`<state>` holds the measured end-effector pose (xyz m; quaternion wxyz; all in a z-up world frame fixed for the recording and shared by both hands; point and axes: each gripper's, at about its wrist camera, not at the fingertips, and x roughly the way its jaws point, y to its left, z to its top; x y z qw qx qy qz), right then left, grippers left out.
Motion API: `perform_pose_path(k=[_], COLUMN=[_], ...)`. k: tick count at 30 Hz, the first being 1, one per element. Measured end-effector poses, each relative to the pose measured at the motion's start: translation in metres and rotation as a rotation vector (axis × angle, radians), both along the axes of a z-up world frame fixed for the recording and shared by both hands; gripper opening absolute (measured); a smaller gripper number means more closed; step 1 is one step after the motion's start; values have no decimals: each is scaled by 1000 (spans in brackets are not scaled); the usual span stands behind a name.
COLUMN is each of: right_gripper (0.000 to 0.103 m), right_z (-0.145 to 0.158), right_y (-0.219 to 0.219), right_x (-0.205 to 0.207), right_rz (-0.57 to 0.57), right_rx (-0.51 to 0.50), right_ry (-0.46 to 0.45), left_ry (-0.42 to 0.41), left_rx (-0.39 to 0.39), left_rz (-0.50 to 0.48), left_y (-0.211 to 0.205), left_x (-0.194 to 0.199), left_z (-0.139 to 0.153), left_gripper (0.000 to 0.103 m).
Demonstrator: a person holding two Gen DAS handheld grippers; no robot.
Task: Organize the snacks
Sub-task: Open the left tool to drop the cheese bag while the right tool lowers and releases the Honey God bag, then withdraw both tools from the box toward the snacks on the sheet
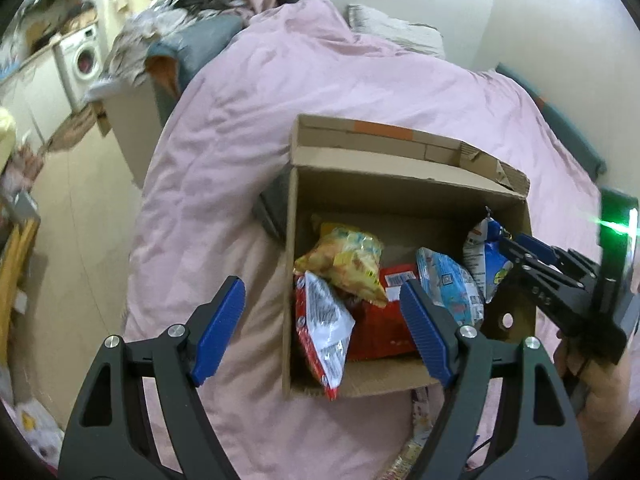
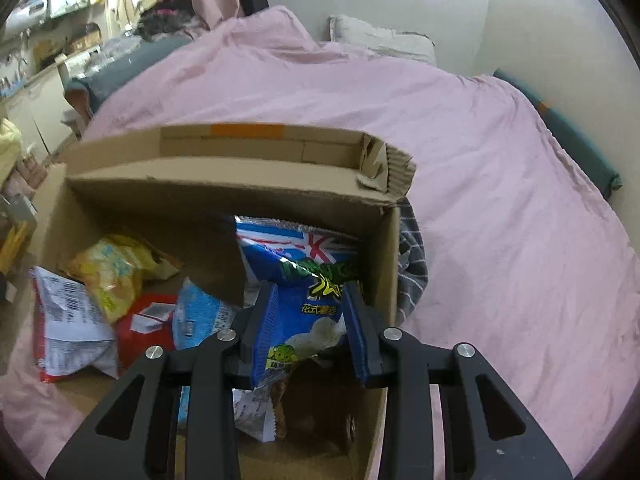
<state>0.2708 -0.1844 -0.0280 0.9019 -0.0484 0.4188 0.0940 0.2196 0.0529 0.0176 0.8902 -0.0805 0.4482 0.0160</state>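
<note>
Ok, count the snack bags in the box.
5: yellow bag rear left, red-and-white bag front left, red pack beneath, light-blue bag centre, blue bag right, gripped. More may be hidden.

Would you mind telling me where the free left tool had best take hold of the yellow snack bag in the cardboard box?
Probably from above, at the crimped upper edge of the yellow snack bag. It lies puffed and tilted on top of the red packet inside the cardboard box, so the flat seam is thinner and more exposed than its middle. The left tool is open and empty.
</note>
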Motion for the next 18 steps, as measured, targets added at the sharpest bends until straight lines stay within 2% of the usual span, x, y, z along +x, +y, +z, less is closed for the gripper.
perform_pose_path(k=[5,7,12,14,18], right_gripper=[35,38,38,52,62], right_z=[14,18,28,29,30], right_y=[-21,-26,-39,-43,-52], right_x=[-20,-28,-53,-63,-89], right_rz=[-5,-1,15,10,-24], right_rx=[118,152,213,230,252], right_ry=[20,24,28,28,41], left_ry=[10,19,24,22,17], left_rx=[6,7,0,8,35], left_rz=[12,8,-9,-20,-56], left_y=[2,1,-2,-5,-14], left_x=[-17,-25,-41,-47,-57], left_z=[-2,-4,-5,-4,-4], left_gripper=[77,77,77,77,77])
